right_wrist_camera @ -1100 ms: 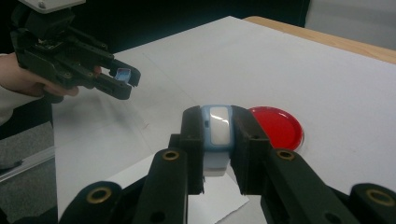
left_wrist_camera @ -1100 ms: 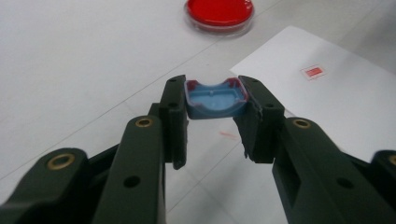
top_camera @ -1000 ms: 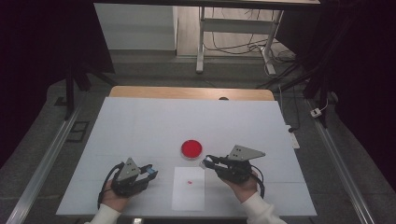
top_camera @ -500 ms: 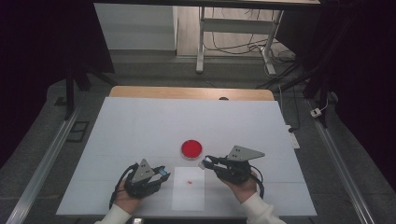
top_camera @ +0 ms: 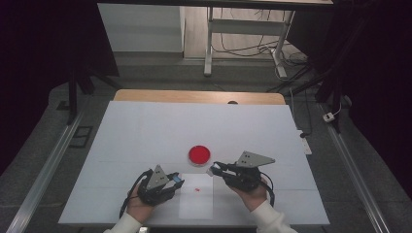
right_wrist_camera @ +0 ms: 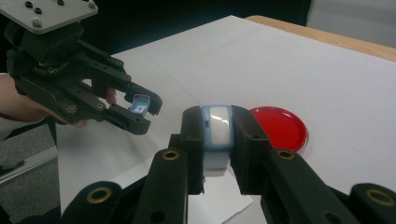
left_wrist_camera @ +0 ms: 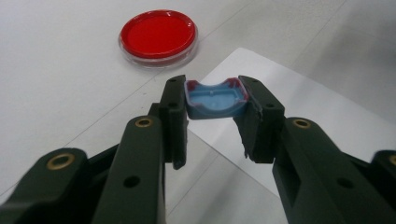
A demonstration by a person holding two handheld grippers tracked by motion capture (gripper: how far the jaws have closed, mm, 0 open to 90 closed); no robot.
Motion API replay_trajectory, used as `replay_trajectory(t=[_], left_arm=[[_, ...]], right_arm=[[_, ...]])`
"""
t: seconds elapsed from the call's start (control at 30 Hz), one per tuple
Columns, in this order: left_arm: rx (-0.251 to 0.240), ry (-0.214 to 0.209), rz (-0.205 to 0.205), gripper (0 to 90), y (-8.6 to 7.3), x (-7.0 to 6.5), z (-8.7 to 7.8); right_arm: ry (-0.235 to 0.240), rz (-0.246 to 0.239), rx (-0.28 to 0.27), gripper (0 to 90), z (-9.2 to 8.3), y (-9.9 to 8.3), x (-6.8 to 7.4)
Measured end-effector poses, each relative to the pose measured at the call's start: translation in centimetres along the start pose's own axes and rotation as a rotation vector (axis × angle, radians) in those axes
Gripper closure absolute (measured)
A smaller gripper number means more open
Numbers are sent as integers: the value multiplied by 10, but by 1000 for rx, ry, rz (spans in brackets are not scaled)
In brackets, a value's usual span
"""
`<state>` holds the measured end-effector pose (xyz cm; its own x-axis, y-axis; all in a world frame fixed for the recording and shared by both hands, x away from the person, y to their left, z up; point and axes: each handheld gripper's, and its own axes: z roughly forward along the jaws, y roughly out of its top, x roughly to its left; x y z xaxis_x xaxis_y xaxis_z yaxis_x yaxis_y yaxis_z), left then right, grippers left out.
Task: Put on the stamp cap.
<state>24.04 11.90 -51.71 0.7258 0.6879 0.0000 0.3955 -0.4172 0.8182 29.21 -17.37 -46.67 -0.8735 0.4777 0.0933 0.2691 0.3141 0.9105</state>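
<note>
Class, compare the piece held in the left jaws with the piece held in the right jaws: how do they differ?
The left piece is a shallow blue shell with red-stained edges, hollow side showing; the right piece is a blue frame around a white panel. The left piece lies crosswise between its jaws; the right piece stands on end. Both are small, blue and clamped above the table.

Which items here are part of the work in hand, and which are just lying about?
In use: blue cap in the left gripper; blue-and-white stamp body in the right gripper; white sheet with a red mark; red dish.
Lying about: power strip; floor cables.
</note>
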Motion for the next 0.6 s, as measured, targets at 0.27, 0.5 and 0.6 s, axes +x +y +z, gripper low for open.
replay_trajectory(t=[0.27, 0.5, 0.6], left_arm=[[1, -4, 9, 644, 3, -3, 7], [1, -12, 18, 644, 7, -8, 15], [-2, -17, 25, 644, 9, -12, 20]], right_arm=[[-1, 4, -3, 751, 1, -1, 0], [-1, 4, 1, 750, 2, -1, 1], [0, 4, 1, 751, 2, -1, 1]])
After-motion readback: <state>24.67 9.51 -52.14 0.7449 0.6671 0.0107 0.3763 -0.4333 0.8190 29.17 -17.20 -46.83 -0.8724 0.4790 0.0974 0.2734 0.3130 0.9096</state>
